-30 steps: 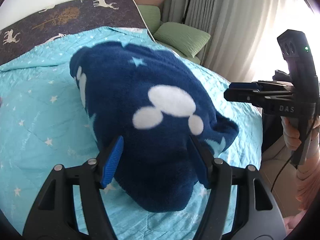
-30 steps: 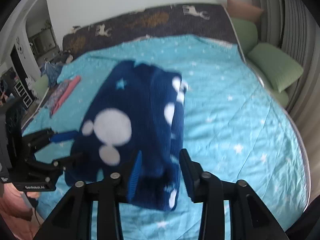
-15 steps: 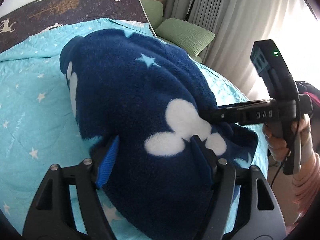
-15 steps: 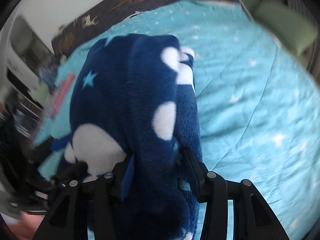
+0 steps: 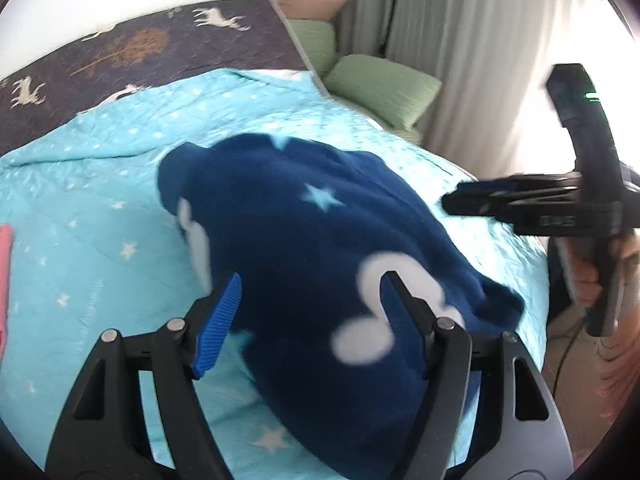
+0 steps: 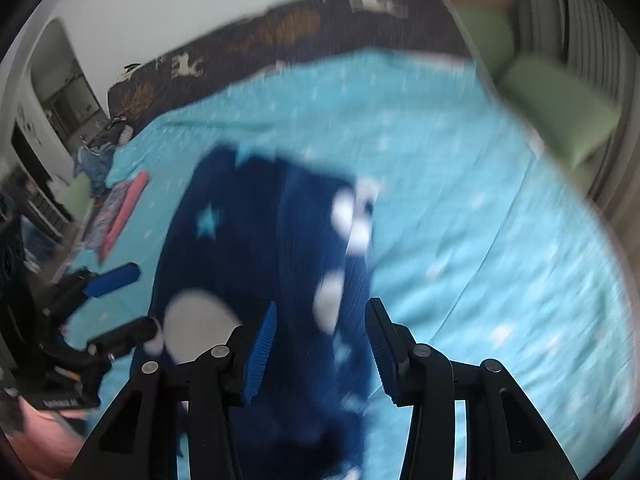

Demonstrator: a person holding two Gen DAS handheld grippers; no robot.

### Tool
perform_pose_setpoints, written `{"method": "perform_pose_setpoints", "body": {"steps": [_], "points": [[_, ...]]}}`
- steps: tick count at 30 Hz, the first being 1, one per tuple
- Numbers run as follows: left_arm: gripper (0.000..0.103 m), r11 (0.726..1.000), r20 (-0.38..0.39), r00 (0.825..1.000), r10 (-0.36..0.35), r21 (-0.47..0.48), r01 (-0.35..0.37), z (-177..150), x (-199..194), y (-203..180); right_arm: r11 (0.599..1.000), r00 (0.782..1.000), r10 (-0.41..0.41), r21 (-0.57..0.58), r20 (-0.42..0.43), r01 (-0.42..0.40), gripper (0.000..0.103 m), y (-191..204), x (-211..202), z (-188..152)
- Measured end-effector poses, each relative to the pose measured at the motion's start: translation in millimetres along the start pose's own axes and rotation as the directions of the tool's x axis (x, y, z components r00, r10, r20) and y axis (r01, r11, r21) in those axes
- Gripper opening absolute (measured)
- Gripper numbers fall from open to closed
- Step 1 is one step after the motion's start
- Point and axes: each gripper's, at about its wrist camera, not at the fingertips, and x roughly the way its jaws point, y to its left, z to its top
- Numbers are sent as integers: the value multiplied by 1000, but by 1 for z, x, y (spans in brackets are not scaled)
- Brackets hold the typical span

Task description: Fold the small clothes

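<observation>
Lying in a folded bundle near the front edge of the bed, the dark blue fleece garment (image 5: pixel 320 264) with white blobs and pale stars rests on the turquoise star quilt (image 5: pixel 100 216), 1 layer doubled over another so that a thick fold runs away from the cameras. The left gripper (image 5: pixel 310 308) hangs low over the near end with its 2 fingers spread wide and not pressing the cloth, though the fleece sits between and under them. The right gripper (image 6: pixel 320 334) is blurred; fleece lies between its fingers, the jaws are closing, and no pad looks pressed on it yet. My reading is that a fold has just been laid and both tools are between grips, so the next move calls for picking 2 fresh points on the near end or side and carrying them over evenly, since thick fleece tends to spring back and slide. Further out, a pink flat item (image 6: pixel 124 208) lies on the quilt off to the left side, well apart from the bundle. Green cushions (image 5: pixel 380 88) sit by the grey curtain (image 5: pixel 460 40), and a dark deer-print cover (image 5: pixel 140 48) spans the head of the bed. Nothing blocks the bundle
</observation>
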Motion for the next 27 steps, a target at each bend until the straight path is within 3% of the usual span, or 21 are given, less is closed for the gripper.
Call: {"method": "perform_pose_setpoints", "body": {"steps": [3,7,10,12,15,19,27], "points": [[72,996,-81,996,-32,-86,25,12,21,20,999,1000,-15,-44,-6,15,28,11,-2,16],[73,987,-135,988,-71,-151,50,18,50,37,997,990,-9,-82,-140,-2,25,22,38,22],[88,975,-198,974,-112,-213,69,12,79,51,993,977,-56,-109,-208,34,25,20,76,22],[95,943,-236,951,-198,-312,118,4,99,66,997,968,-37,-78,-249,18,25,11,96,20],[99,910,-235,930,-283,-374,182,-5,108,77,999,959,11,-42,-283,-24,25,0,105,18],[100,916,-221,935,-278,-354,189,-9,105,76,999,954,28,-30,-299,-39,25,-6,105,17],[103,899,-213,926,-312,-383,215,-12,108,82,999,959,43,-13,-279,-48,26,-6,100,15]]}}
